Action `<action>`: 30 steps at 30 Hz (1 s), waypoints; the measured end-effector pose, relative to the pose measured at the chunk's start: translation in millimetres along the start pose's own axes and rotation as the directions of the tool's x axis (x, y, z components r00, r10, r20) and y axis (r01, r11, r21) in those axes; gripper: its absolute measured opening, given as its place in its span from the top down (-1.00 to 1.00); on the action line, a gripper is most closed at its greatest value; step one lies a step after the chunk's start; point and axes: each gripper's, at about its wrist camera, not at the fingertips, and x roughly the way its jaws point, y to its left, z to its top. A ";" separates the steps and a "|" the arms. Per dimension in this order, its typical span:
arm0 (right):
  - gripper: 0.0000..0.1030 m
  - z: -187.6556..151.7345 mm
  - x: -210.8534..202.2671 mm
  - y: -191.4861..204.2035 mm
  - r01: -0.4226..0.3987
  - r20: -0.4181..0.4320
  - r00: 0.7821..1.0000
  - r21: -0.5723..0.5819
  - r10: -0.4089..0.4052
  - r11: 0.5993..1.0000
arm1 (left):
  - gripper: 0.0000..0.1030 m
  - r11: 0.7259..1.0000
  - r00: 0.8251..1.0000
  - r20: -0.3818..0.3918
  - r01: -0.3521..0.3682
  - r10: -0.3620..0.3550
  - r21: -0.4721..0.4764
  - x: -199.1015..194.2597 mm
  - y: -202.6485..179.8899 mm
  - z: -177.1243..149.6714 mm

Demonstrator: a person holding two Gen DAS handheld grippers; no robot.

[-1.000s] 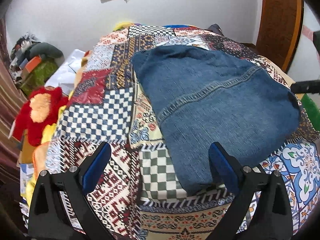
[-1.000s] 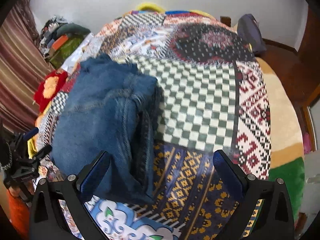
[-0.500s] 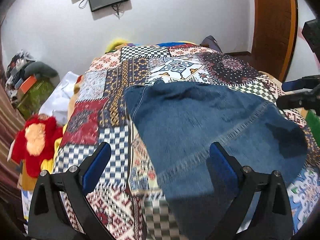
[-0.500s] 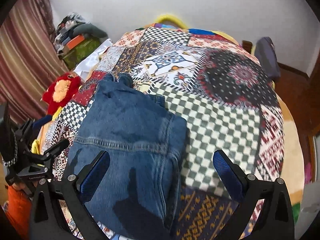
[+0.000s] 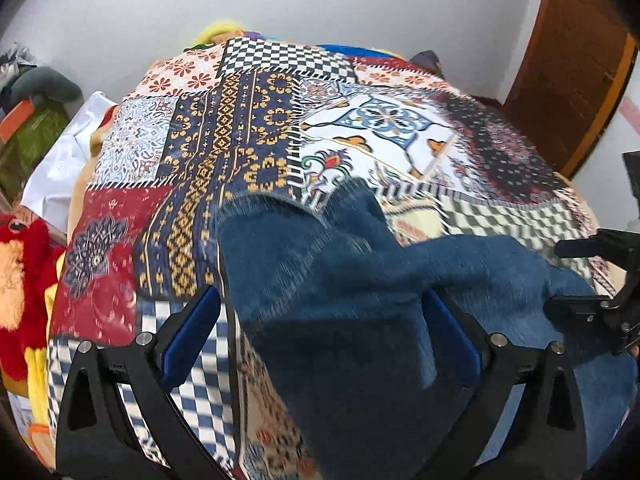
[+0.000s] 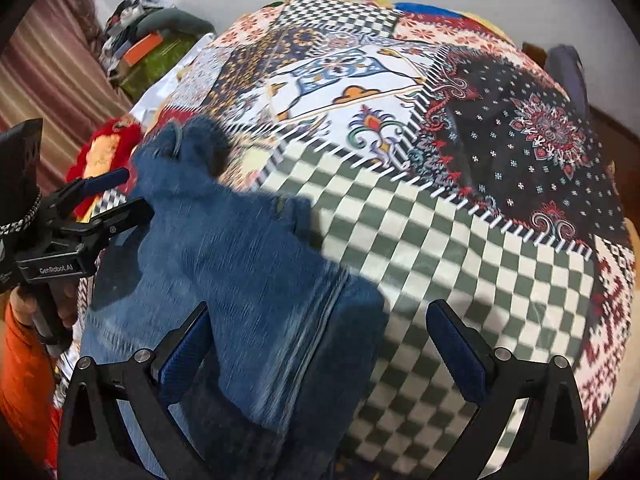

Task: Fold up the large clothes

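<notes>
Denim on the patchwork bed

The blue denim garment (image 5: 360, 300) lay bunched, seemingly folded, on the bed (image 5: 240, 140); left hand-held gripper (image 5: 320, 336) and right hand-held gripper (image 6: 320, 344) both hovered spread wide, holding nothing.

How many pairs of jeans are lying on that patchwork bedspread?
1: a folded blue denim garment on the near part of the patchwork bedspread, between both open grippers. Others might be hidden.
</notes>
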 end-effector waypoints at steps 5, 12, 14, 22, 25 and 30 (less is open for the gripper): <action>-0.99 16.1 0.7 -6.7 0.100 0.045 0.994 0.031 -0.101 0.995 | -0.99 0.998 0.998 0.018 -0.059 0.059 0.028 2.0 -9.3 11.5; -0.99 15.3 -40.4 6.7 0.152 0.127 0.980 0.004 -0.151 0.988 | -0.99 0.992 0.990 0.091 -0.114 0.108 0.060 -39.6 -12.0 10.1; -0.99 9.9 -55.0 13.9 0.150 0.148 0.978 -0.011 -0.146 0.989 | -0.99 0.992 0.988 0.114 -0.114 0.106 0.063 -55.3 -12.1 8.5; -0.99 -24.3 -103.2 49.5 0.132 0.214 0.971 -0.099 -0.108 0.986 | -0.99 0.995 0.979 0.190 -0.085 0.075 0.044 -120.0 -12.3 -21.6; -0.99 -39.9 -112.3 57.6 0.125 0.225 0.970 -0.120 -0.096 0.985 | -0.99 0.998 0.982 0.183 -0.060 0.055 0.019 -130.2 -9.6 -37.5; -0.99 -63.7 -109.1 59.0 0.091 0.186 0.980 -0.128 -0.066 0.988 | -0.99 0.998 0.988 0.151 0.002 0.007 -0.057 -133.4 -0.7 -68.9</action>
